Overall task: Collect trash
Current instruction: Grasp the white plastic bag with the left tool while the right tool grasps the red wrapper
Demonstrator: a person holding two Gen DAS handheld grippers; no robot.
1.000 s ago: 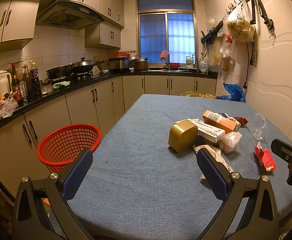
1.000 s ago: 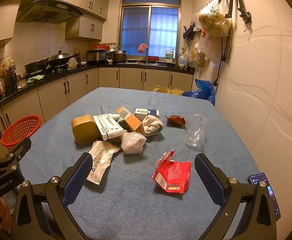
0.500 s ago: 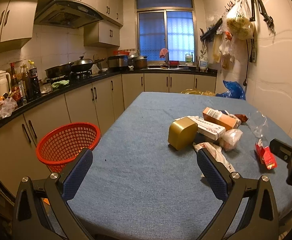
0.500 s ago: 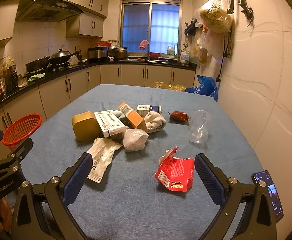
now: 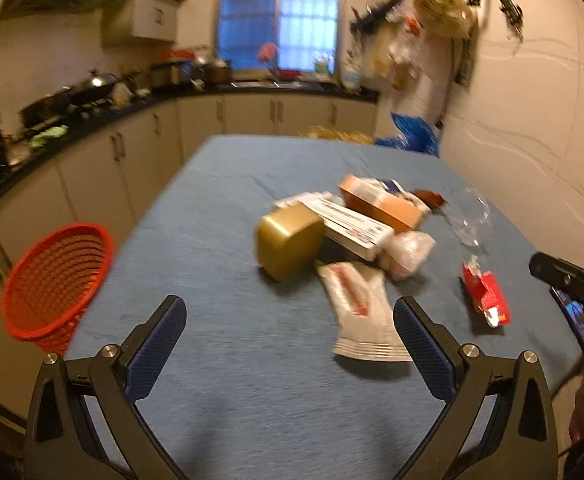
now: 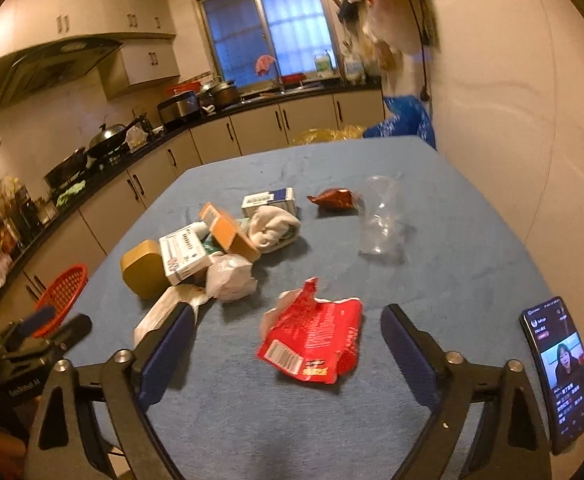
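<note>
Right gripper [image 6: 288, 344]: jaws wide, just been narrowing; red wrapper [image 6: 311, 340] lies between them, unpinched.
Left gripper [image 5: 290, 344]: open, empty; white pouch [image 5: 361, 312] just ahead.
Wrapper: likely light, crinkly, slippery; pinch its crumpled middle.
Room: phone [image 6: 559, 372] close at your right; red basket [image 5: 58, 280] beyond table edge [image 5: 132, 240], left.

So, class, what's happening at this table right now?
A person holds a claw in each hand over a blue table strewn with trash. The right claw, jaws just narrowing but touching nothing, faces a red wrapper. The left claw is open and empty near a white pouch. A red basket waits beside the table.
</note>
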